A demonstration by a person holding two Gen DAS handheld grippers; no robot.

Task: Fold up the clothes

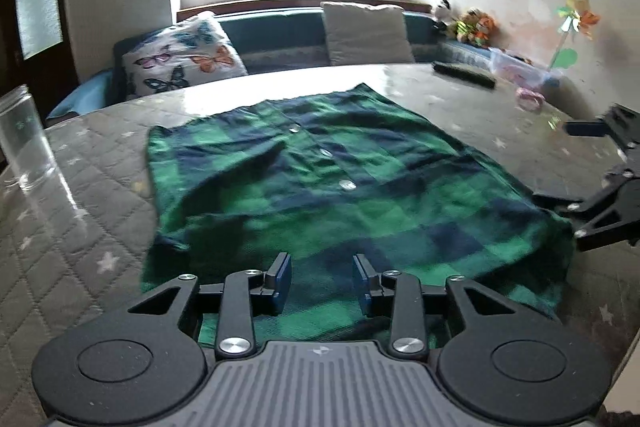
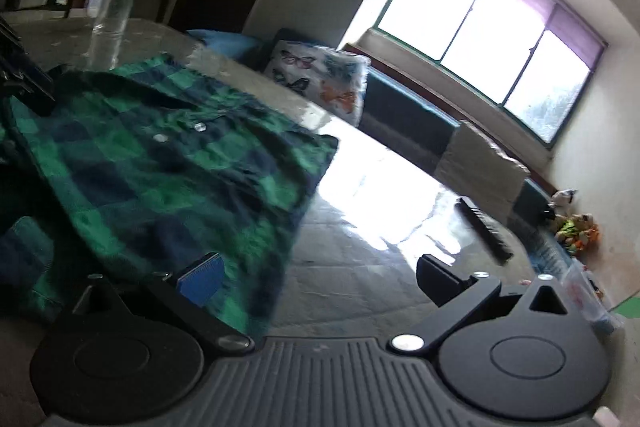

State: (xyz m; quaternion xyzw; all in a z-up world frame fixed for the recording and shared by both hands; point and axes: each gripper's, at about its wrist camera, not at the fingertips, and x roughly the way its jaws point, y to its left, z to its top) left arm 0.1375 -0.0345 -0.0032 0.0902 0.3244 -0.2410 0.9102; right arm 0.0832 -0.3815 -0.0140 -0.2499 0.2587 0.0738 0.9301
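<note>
Flanking plaid shirt [image 1: 320, 179]: glass [image 1: 24, 139], remote [image 1: 464, 74].

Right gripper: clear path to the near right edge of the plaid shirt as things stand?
Probably yes. The right gripper is open, one finger already over the plaid shirt, the other over bare table. Nothing lies between them. The left gripper is further along the hem, out of the way.

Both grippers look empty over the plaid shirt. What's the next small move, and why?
Probably lower the left gripper onto the near hem of the plaid shirt and pinch it. Its jaws stand apart above the cloth with nothing between them, and the right gripper is open too, beside the shirt's edge.
</note>
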